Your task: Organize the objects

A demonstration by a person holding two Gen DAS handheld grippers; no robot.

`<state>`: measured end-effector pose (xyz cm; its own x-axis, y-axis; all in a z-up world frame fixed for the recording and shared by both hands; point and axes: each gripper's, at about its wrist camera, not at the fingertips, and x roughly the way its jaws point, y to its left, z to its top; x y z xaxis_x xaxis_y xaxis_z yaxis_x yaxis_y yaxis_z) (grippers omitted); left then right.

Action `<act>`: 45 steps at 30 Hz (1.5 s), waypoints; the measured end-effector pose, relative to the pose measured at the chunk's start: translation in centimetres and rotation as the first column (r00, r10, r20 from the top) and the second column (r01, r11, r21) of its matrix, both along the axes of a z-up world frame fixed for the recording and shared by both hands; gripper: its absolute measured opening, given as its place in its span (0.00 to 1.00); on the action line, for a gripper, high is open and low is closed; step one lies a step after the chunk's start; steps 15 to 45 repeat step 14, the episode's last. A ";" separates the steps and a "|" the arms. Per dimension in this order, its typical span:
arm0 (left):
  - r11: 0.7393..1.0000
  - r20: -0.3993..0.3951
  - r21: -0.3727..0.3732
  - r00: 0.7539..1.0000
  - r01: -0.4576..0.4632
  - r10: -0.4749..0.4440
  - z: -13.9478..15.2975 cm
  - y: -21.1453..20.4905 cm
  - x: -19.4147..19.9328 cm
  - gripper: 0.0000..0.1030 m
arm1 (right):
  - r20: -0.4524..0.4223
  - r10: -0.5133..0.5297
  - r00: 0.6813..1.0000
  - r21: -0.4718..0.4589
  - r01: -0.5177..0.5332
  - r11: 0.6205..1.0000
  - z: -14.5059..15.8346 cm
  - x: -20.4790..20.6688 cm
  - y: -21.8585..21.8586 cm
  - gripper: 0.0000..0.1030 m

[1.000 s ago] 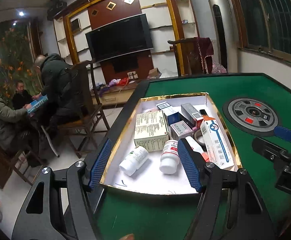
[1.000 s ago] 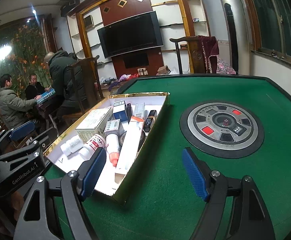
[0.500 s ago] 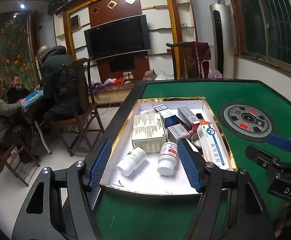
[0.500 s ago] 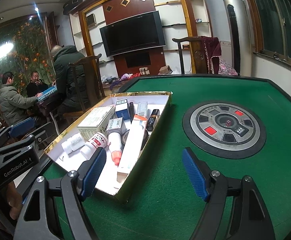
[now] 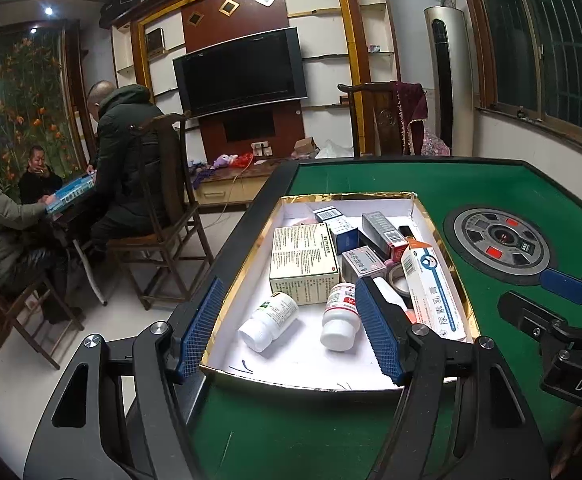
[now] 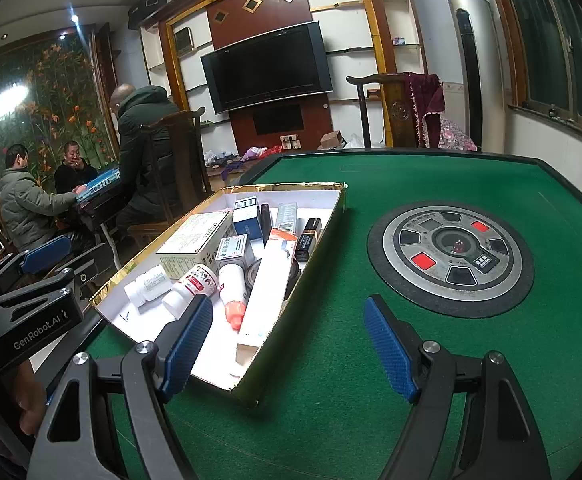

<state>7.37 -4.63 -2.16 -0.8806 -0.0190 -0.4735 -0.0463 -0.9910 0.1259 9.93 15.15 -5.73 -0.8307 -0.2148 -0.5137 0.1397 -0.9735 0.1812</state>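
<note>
Medicine tray (image 5: 247,256) packed, bottles loose near front. Left gripper (image 5: 287,328) spread above white bottle (image 5: 269,316); right gripper (image 6: 287,344) spread, empty. Straddle bottle squarely before closing.

1 gold-edged tray (image 5: 443,224) on 1 green table (image 5: 491,188). Inside: 2 white pill bottles (image 5: 269,316), (image 5: 339,316), approx 6 med boxes incl. 1 big white box (image 5: 303,258) & 1 long tube carton (image 5: 431,288), 1 tape roll (image 5: 397,278), 1 red-capped bottle (image 6: 233,282).

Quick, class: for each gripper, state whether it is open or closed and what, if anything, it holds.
Left gripper: open, holding nothing, above the near end of the box.
Right gripper: open, holding nothing, over the green table.
</note>
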 end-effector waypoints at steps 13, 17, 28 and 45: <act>0.999 -0.006 0.018 0.999 0.043 -0.042 0.0 0.0 0.4 0.67 | 0.001 -0.002 1.000 0.003 0.002 1.000 0.0 0.0 0.0 0.76; 0.999 -0.005 0.014 0.999 0.040 -0.040 -0.1 0.0 0.4 0.67 | 0.000 -0.001 1.000 0.002 0.001 1.000 0.0 0.0 0.0 0.76; 0.999 -0.005 0.014 0.999 0.040 -0.040 -0.1 0.0 0.4 0.67 | 0.000 -0.001 1.000 0.002 0.001 1.000 0.0 0.0 0.0 0.76; 0.999 -0.005 0.014 0.999 0.040 -0.040 -0.1 0.0 0.4 0.67 | 0.000 -0.001 1.000 0.002 0.001 1.000 0.0 0.0 0.0 0.76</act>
